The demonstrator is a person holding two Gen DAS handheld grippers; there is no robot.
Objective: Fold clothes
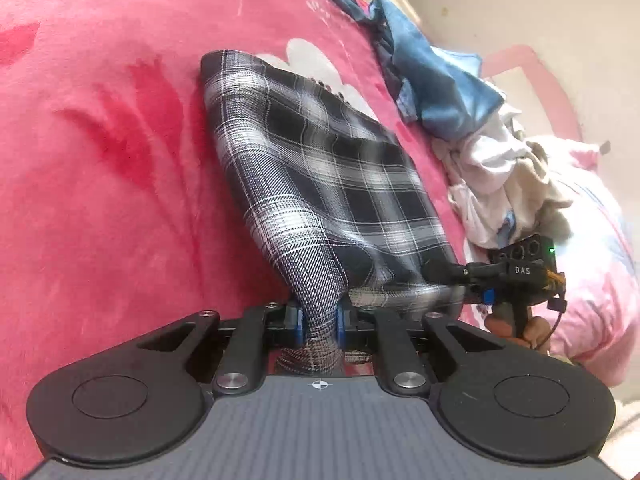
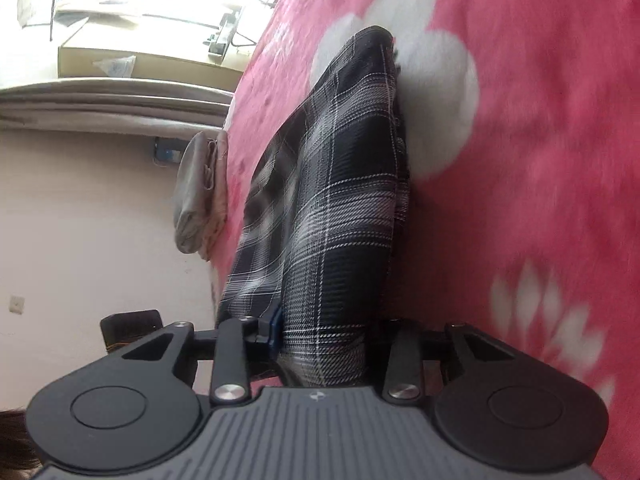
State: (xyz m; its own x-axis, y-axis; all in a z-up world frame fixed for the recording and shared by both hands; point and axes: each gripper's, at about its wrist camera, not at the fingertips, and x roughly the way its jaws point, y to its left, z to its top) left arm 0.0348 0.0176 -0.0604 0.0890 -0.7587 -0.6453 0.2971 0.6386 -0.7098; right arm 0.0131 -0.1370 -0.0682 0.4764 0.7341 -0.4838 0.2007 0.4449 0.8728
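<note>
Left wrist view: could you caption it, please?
Left gripper pinching the plaid garment on a pink blanket.

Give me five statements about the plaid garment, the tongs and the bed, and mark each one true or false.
1. The left tongs are clamped on a bunched corner of the plaid garment. True.
2. The plaid garment lies on a blue sheet. False: it lies on a pink fleece blanket with white flower shapes.
3. The right tongs are open with nothing between them. False: plaid fabric fills the gap and they grip it.
4. A blue cloth and white clothes lie in a heap beyond the plaid garment in the left wrist view. True.
5. The plaid garment is red and green. False: it is black, grey and white.
</note>
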